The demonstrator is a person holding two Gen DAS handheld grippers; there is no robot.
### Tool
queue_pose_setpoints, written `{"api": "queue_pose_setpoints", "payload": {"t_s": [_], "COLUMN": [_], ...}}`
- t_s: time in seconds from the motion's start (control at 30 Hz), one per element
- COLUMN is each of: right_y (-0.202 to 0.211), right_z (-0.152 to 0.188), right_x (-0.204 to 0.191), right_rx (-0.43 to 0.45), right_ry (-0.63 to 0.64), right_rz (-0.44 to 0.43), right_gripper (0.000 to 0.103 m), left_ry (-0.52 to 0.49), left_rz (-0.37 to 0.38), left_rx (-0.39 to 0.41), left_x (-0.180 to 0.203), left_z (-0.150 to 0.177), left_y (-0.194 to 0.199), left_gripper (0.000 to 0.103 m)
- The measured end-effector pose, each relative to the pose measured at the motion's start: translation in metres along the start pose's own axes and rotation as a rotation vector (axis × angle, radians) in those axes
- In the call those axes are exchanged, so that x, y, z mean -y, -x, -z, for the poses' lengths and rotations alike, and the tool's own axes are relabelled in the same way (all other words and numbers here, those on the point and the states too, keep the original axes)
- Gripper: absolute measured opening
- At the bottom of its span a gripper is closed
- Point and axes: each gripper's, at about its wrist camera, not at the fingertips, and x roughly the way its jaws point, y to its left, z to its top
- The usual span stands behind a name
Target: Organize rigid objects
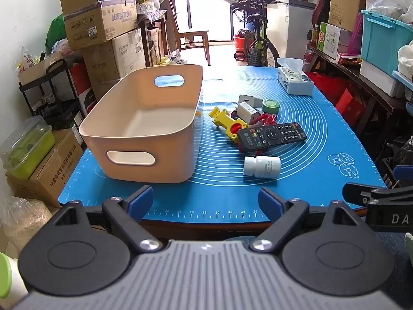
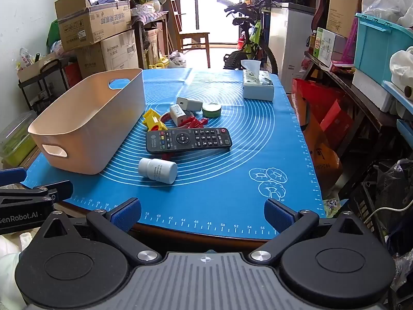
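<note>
Counter covered by a blue silicone mat [image 2: 232, 180] printed with white rings and ruler marks. Both grippers hover off the near edge, angled down toward it.

Left gripper [image 1: 205, 201]: fingers wide apart, nothing between them, blue pads facing the mat's near edge. Right gripper [image 2: 202, 214]: the same, fingers spread fully, holding nothing.

Beige plastic bin [image 2: 85, 126] with cut-out handles sits on the left part of the mat, open and with nothing visible inside.

Loose items cluster just right of the bin, mid-mat:
- White pill bottle [image 2: 158, 170] lying on its side, nearest of the group.
- Black remote control [image 2: 188, 139] just beyond it, lying flat, buttons up.
- Yellow plastic toy piece [image 2: 152, 121] at the remote's far-left end, close to the bin wall.
- Red clips [image 2: 196, 122] touching the remote's far edge.
- Two white charger plugs [image 2: 189, 103], one tilted against the red clips.
- Green tape roll [image 2: 211, 109] to the right of the plugs.

Tissue box [image 2: 258, 87] stands apart at the far right of the mat. Cardboard boxes and a bicycle crowd the room behind.
</note>
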Motion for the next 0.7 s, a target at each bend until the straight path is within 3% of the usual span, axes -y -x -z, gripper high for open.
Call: {"api": "queue_pose_setpoints", "payload": {"t_s": [0.7], "right_y": [-0.0002], "right_z": [0.0003], "right_x": [-0.0017], "right_rx": [0.0], "right_ry": [0.003], "right_rz": [0.003], "right_gripper": [0.101], "left_ry": [-0.006], "left_rz": [0.0], "left_rx": [0.001], "left_x": [-0.001], "left_z": [0.0004], "left_y": [-0.0002], "left_gripper": [0.089]}}
